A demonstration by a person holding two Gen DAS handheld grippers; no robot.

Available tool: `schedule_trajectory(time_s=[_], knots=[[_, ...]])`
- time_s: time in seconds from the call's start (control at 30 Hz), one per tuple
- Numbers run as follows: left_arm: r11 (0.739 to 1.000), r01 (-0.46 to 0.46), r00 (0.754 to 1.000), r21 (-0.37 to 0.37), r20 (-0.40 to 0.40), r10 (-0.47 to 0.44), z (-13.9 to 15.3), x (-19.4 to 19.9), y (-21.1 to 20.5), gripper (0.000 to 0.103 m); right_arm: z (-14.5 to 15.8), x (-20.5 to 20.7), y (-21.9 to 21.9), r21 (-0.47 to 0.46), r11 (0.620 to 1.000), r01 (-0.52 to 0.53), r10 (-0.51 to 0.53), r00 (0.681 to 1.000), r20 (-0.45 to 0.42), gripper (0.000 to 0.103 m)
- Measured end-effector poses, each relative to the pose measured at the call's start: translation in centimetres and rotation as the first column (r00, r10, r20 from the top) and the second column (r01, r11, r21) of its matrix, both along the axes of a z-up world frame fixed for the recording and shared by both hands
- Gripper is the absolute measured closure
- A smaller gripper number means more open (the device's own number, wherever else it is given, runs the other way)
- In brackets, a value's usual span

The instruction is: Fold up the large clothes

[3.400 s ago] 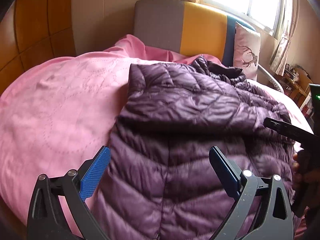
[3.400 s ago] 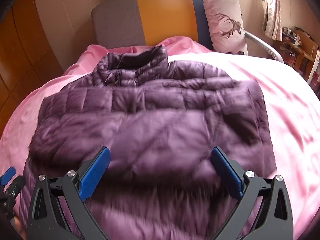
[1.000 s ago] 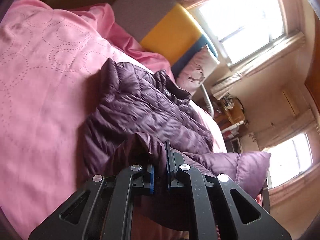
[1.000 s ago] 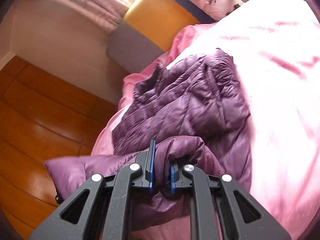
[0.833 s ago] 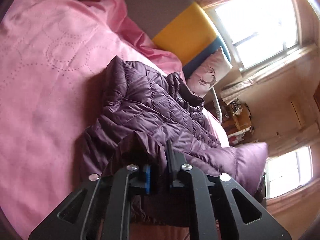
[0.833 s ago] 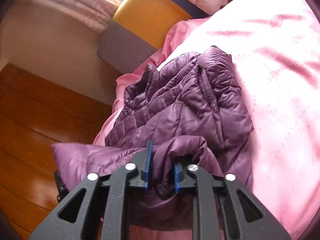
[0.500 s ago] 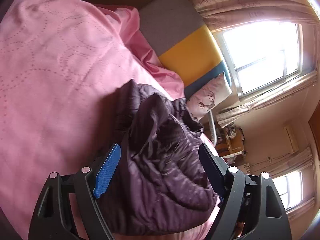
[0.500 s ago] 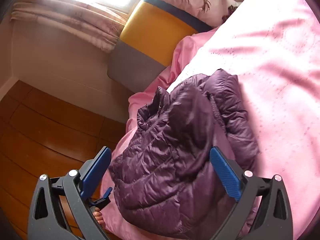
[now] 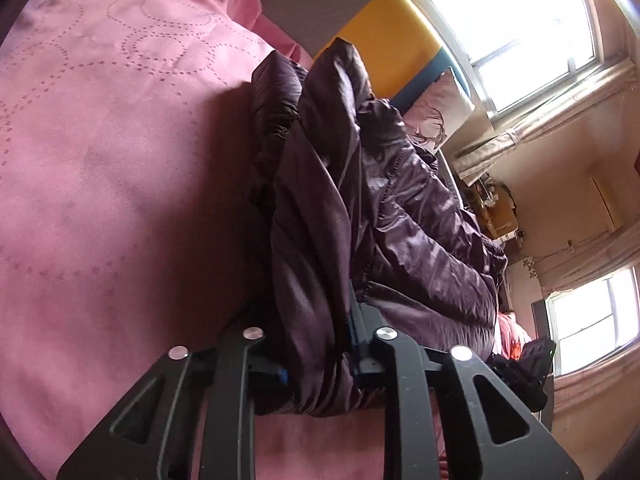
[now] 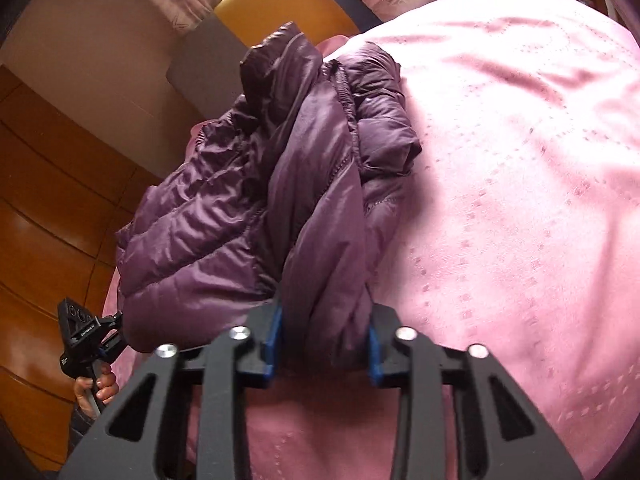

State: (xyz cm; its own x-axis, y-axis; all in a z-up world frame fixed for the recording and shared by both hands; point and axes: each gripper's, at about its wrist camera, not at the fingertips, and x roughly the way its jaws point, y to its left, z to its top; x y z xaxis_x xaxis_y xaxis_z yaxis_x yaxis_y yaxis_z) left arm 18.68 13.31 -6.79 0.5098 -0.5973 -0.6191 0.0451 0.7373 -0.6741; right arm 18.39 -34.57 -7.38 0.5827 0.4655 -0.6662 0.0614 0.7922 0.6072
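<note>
Purple jacket (image 9: 380,216) folds hide both gripper pads.

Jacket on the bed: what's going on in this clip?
A person is folding a purple jacket on a pink bedspread, with a handheld claw in each hand. The left claw and the right claw each pinch a bunched edge of the jacket, one at each side. The jacket lies doubled over in a thick bundle, so the fold is partway done.
</note>
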Motion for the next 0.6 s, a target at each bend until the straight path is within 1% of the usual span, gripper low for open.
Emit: schedule_trajectory(time_s=[0.07,0.17,0.27,0.33,0.43,0.47,0.5,0.53,0.57,0.6], knots=[[1.0,0.013,1.0,0.008,0.008,-0.013,0.3,-0.9,-0.1,0.09,0.5,-0.1,-0.1,-0.003,1.0,-0.025,0.025,1.0,0.009,0.08],[0.999,0.031,0.999,0.004,0.01,-0.031,0.4,-3.0,0.2,0.091,1.2,-1.8,-0.2,-0.02,0.998,-0.063,0.063,0.998,0.013,0.08],[0.997,0.07,0.997,0.008,-0.01,-0.07,0.0,-6.4,-0.2,0.091,1.4,-4.3,-0.5,-0.035,0.995,-0.098,0.098,0.995,-0.005,0.08],[0.995,0.097,0.995,0.014,-0.024,-0.096,-0.1,-9.3,-0.2,0.091,1.4,-6.7,-1.0,-0.046,0.991,-0.127,0.126,0.992,-0.025,0.08],[0.993,0.12,0.992,0.005,-0.05,-0.12,-0.2,-13.5,0.0,0.091,1.1,-8.9,-0.1,-0.083,0.98,-0.18,0.174,0.982,-0.066,0.08],[0.993,0.118,0.992,0.012,-0.055,-0.117,-0.1,-14.1,0.1,0.089,1.3,-9.4,0.1,-0.101,0.975,-0.2,0.193,0.978,-0.077,0.08],[0.993,0.112,0.992,0.026,-0.062,-0.111,0.1,-15.0,0.4,0.087,1.5,-9.7,0.3,-0.123,0.968,-0.218,0.208,0.974,-0.091,0.073],[0.993,0.111,0.992,0.042,-0.061,-0.108,0.3,-15.1,0.5,0.08,1.8,-9.6,0.4,-0.141,0.965,-0.221,0.209,0.973,-0.099,0.067],[0.992,0.102,0.994,0.069,-0.057,-0.098,0.6,-15.1,0.4,0.075,2.3,-9.1,0.4,-0.166,0.963,-0.212,0.198,0.976,-0.095,0.063],[0.992,0.081,0.996,0.093,-0.04,-0.078,1.3,-14.8,0.7,0.062,3.1,-8.4,0.5,-0.192,0.962,-0.194,0.183,0.98,-0.071,0.055]])
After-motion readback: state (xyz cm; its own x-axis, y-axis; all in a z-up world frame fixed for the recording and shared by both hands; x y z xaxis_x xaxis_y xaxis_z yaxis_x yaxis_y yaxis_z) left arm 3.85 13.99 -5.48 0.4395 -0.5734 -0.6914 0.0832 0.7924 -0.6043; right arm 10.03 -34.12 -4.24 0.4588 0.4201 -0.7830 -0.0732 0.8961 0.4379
